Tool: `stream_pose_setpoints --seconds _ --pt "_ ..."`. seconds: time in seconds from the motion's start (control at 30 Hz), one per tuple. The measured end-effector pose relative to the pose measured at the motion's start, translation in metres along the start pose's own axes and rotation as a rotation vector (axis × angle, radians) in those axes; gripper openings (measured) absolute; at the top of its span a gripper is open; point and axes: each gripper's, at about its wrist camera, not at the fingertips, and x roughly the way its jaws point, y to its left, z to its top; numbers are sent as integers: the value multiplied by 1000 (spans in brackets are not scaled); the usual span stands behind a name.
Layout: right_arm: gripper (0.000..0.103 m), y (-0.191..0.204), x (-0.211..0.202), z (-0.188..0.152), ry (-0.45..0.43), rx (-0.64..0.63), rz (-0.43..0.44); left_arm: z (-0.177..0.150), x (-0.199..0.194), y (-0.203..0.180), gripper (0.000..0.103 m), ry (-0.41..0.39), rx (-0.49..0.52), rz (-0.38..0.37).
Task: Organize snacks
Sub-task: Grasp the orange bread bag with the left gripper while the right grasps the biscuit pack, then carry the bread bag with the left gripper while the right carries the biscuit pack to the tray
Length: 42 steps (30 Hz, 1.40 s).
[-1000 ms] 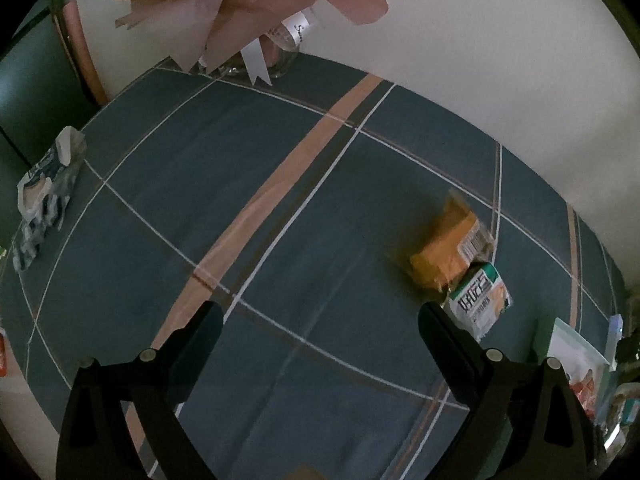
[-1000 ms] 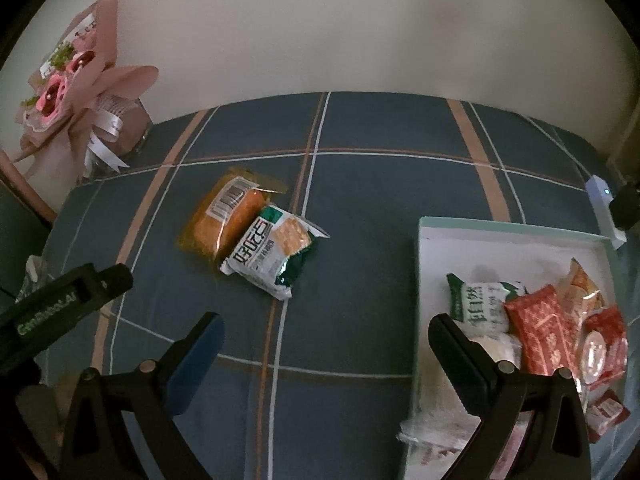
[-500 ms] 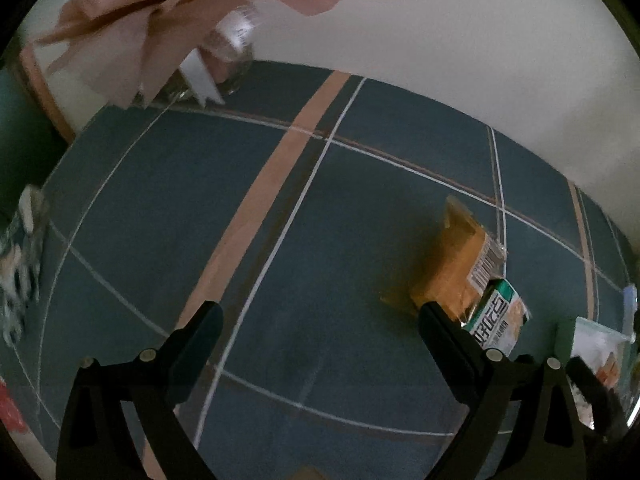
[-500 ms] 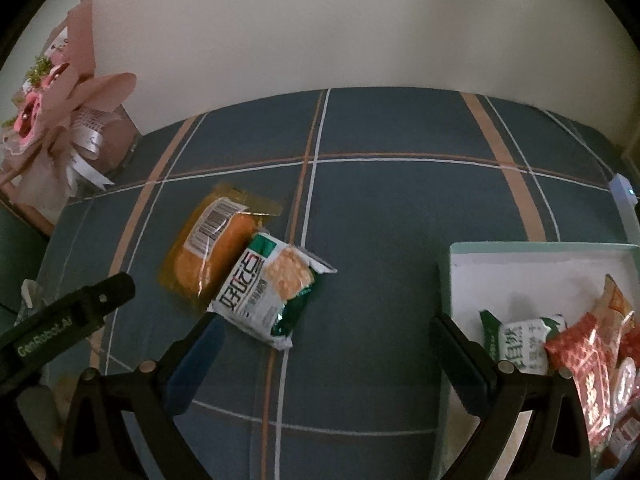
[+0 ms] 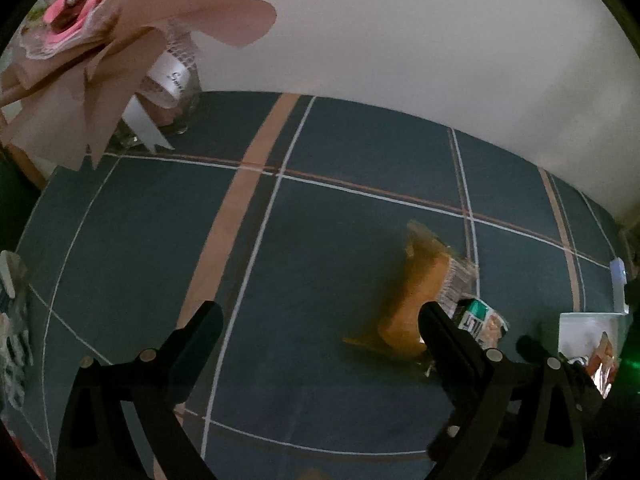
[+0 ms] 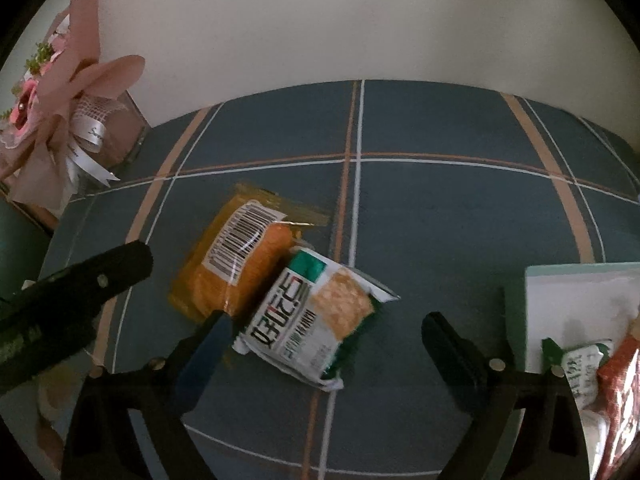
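A green-and-white cracker pack (image 6: 316, 316) lies on the blue plaid cloth, overlapping an orange snack pack (image 6: 236, 264) with a barcode label. My right gripper (image 6: 325, 322) hangs over the cracker pack, which lies between its closing jaws; neither pad presses on it. My left gripper (image 5: 320, 314) is open over bare cloth with nothing between its fingers. Its right finger stands just in front of the orange pack (image 5: 416, 300) and the cracker pack (image 5: 484, 320). The left gripper's black body (image 6: 80, 292) shows at the left of the right wrist view.
A white tray with a teal rim (image 6: 560, 276) at the right holds several snack packs, green-white (image 6: 580, 360) and red (image 6: 620, 372). A pink paper bouquet (image 5: 100, 52) stands at the back left by the wall. A white-blue packet (image 5: 12, 320) lies at the far left.
My right gripper moved left and down, so the cracker pack now lies between its fingers and the tray sits at the view's right edge. My left gripper shifted right and rolled.
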Motion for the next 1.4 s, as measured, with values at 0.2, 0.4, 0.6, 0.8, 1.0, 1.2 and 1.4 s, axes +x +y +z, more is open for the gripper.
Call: stream_pose_setpoints --seconds 0.2,0.4,0.6,0.8,1.0,1.2,1.4 --pt "96 3 14 2 23 -1 -38 3 5 -7 98 8 13 -17" --pt "84 -15 16 2 41 50 -30 5 12 -23 98 25 51 -32" --pt "69 -26 15 3 35 72 -14 5 25 -45 98 57 108 -34" --pt "59 -28 15 2 34 71 -16 2 34 -50 68 76 101 -35" --pt "57 -29 15 6 42 70 -12 -1 35 -50 42 81 83 -54" --pt "56 -33 10 5 52 74 7 -4 24 -50 41 78 46 -51" --pt "55 -38 1 8 52 76 34 -8 0 -48 41 71 -8 -1"
